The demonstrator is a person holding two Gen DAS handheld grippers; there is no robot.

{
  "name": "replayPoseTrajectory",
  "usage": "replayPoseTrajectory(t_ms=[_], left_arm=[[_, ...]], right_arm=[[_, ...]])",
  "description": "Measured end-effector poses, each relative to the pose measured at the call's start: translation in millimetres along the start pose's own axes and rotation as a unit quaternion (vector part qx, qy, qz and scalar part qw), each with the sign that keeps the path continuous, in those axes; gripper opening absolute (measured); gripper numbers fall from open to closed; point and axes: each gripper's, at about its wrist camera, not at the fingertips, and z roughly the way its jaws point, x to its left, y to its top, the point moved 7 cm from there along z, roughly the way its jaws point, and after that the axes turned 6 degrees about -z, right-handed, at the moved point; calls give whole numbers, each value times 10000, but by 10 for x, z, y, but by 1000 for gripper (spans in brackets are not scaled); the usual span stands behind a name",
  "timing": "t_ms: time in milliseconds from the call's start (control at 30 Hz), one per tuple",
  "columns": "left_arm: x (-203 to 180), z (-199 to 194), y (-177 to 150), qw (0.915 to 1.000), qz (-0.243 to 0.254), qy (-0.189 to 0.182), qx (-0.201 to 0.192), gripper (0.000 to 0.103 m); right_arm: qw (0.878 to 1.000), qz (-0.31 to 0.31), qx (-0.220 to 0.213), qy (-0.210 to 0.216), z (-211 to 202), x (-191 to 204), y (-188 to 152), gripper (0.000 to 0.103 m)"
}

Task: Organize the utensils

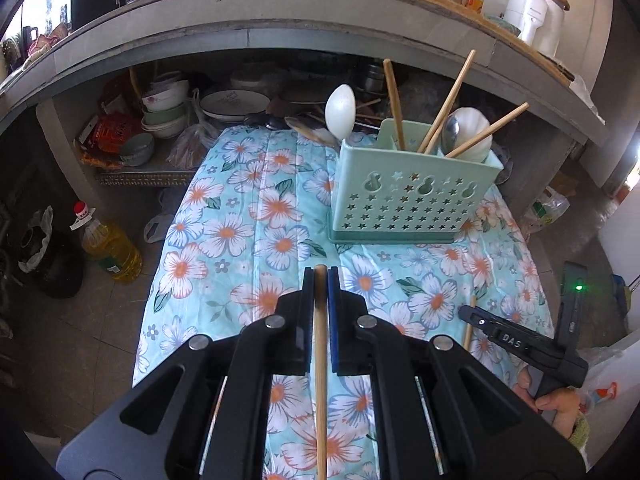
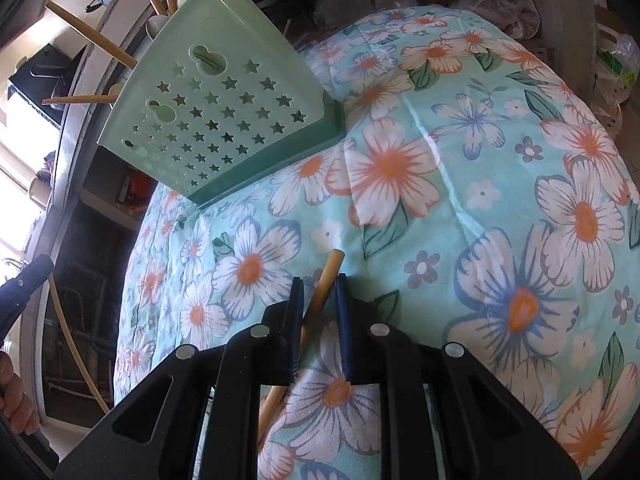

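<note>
While the green holder (image 1: 412,184) at the far right of the flowered counter (image 1: 240,216) already has spoons and three chopsticks, each gripper's jaws clamp one more chopstick, left (image 1: 320,320) and right (image 2: 320,300), both still to drop in.

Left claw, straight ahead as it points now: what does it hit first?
Probably the floral tablecloth. The left claw, shut on a chopstick, aims down at bare cloth left of the green utensil holder. Depth is unclear, but the holder looks off that line.
</note>
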Motion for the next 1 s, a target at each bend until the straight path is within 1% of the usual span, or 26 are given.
replayPoseTrajectory(t_ms=[200,333,600,1000], left_arm=[[-107,-250,121,9992,79,-174,-357,5],[-170,-365,179,9982,162,-232,-524,5],[-205,-434,206,9975,151,-305,-624,5],[-195,-475,226,9970,134,-237,-729,5]], right_arm=[[10000,30,11,4,-7,-3,0,16],[10000,39,12,-14,-8,-1,3,16],[10000,58,14,-14,-12,1,-1,16],[10000,92,24,16,-12,-4,0,15]])
